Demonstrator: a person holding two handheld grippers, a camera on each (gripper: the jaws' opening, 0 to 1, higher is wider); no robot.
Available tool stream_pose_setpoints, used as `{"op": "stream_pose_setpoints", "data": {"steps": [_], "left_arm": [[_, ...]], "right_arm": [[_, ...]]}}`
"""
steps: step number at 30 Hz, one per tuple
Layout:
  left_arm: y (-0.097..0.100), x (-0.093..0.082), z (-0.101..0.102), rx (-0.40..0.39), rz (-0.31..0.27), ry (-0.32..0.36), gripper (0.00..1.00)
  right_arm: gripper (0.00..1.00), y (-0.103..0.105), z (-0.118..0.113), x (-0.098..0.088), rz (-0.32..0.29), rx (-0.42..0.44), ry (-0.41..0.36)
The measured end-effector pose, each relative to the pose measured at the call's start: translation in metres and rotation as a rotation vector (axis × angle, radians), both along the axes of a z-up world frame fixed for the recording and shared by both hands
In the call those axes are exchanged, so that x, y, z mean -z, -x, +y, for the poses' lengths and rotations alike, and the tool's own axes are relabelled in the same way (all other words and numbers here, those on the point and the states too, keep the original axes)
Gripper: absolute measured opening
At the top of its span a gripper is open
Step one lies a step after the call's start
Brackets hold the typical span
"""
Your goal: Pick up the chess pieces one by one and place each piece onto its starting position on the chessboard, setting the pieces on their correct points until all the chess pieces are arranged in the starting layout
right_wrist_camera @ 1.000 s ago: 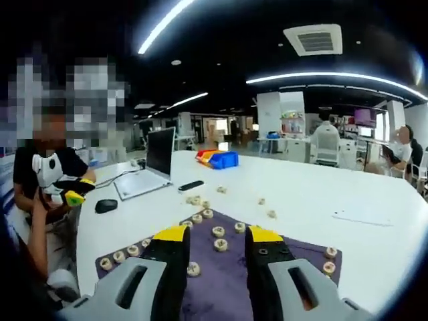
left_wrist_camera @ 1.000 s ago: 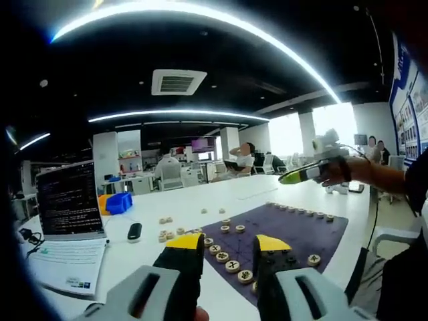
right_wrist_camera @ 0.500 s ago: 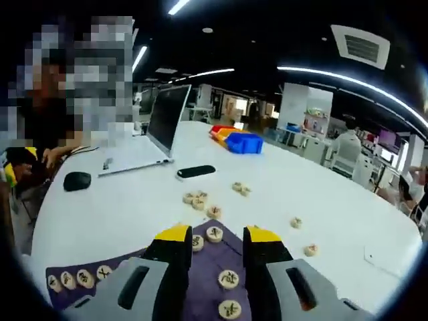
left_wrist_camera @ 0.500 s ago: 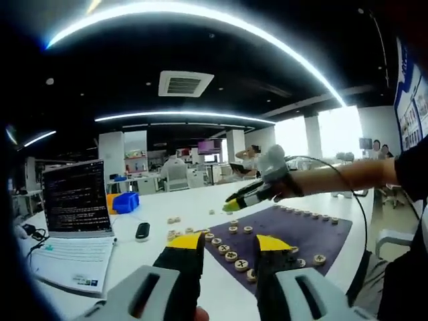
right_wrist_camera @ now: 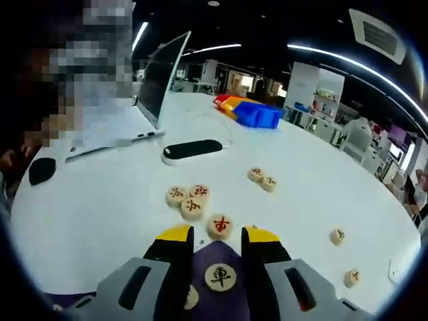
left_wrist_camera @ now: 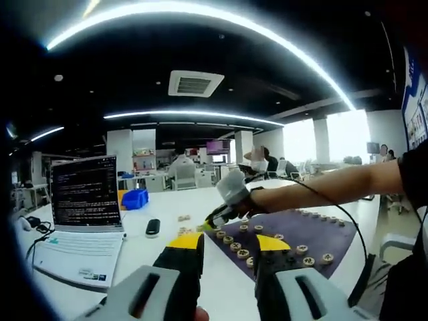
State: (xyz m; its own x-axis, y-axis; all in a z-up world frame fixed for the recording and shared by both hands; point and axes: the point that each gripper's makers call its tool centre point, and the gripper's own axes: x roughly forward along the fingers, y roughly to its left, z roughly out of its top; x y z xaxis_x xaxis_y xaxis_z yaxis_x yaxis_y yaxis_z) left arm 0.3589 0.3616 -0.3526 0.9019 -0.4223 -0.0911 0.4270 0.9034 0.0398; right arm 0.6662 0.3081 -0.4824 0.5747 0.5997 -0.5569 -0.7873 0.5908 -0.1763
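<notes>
Right gripper view: I'm hovering my right gripper (right_wrist_camera: 212, 235), jaws spread, over a red-marked chess piece (right_wrist_camera: 220, 225) lying at twelve o'clock off the purple chessboard (right_wrist_camera: 215, 257); left gripper (left_wrist_camera: 229, 244) sitting spread.

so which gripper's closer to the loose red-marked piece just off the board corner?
Right. The right gripper is open, jaws straddling the board edge with the red-marked piece just beyond its tips. The left gripper is held back above the near table edge.
</notes>
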Motion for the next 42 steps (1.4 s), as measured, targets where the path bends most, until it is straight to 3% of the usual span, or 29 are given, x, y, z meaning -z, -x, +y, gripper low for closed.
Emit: {"op": "stream_pose_setpoints", "data": {"steps": [5, 9, 10, 15, 20, 24, 28, 31, 41, 42], "left_arm": [[-0.002, 0.002, 0.002, -0.005, 0.004, 0.008, 0.31], [-0.002, 0.002, 0.001, -0.004, 0.004, 0.008, 0.31], [-0.003, 0.002, 0.000, -0.003, 0.004, 0.007, 0.31], [-0.002, 0.003, -0.004, 0.007, 0.006, -0.001, 0.31], [-0.003, 0.002, -0.002, 0.004, 0.006, 0.004, 0.31], [-0.002, 0.001, -0.003, 0.009, 0.002, 0.005, 0.31], [0.000, 0.000, -0.004, 0.013, -0.001, 0.007, 0.31], [0.001, -0.001, -0.004, 0.011, -0.005, 0.007, 0.31], [0.002, -0.001, -0.019, 0.038, -0.004, -0.012, 0.31], [0.001, 0.000, -0.021, 0.041, -0.001, -0.016, 0.31]], "right_arm": [[0.29, -0.004, 0.004, 0.010, 0.024, 0.014, -0.007], [0.25, -0.013, 0.005, 0.008, 0.023, 0.037, -0.010], [0.20, -0.014, 0.003, 0.009, 0.043, 0.060, -0.001], [0.20, -0.016, 0.006, 0.004, 0.047, 0.056, -0.026], [0.20, -0.012, -0.001, -0.026, 0.024, 0.051, -0.091], [0.20, -0.004, -0.021, -0.054, 0.000, 0.039, -0.118], [0.20, 0.010, -0.063, -0.077, -0.016, 0.041, -0.132], [0.20, 0.035, -0.106, -0.089, -0.016, 0.042, -0.141], [0.20, 0.147, -0.226, -0.118, -0.045, 0.017, -0.245], [0.20, 0.156, -0.236, -0.124, -0.046, 0.022, -0.292]]}}
